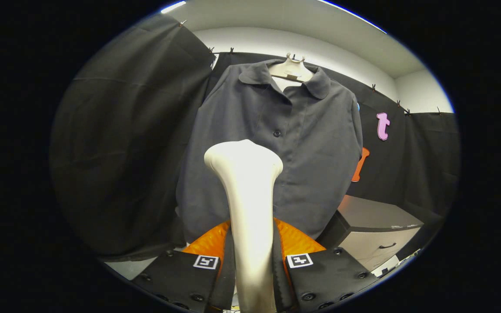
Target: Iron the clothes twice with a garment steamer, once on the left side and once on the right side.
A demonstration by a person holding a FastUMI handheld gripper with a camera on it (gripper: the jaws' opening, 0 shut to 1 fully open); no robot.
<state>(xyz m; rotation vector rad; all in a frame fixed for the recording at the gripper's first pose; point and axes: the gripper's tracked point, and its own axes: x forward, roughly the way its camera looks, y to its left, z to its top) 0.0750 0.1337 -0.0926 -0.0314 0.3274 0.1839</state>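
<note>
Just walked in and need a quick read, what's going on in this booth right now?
A person's handheld claw is shut on the white garment steamer, both fingers pressing its handle. The steamer head points up at a dark grey shirt, which hangs buttoned on a pale hanger against the black cloth wall. Whether the head touches the fabric can't be told. A cabinet stands beside the shirt.

White steamer stands upright before the dark grey shirt (buttoned, on a hanger).

Drawer cabinet beside booth wall
</note>
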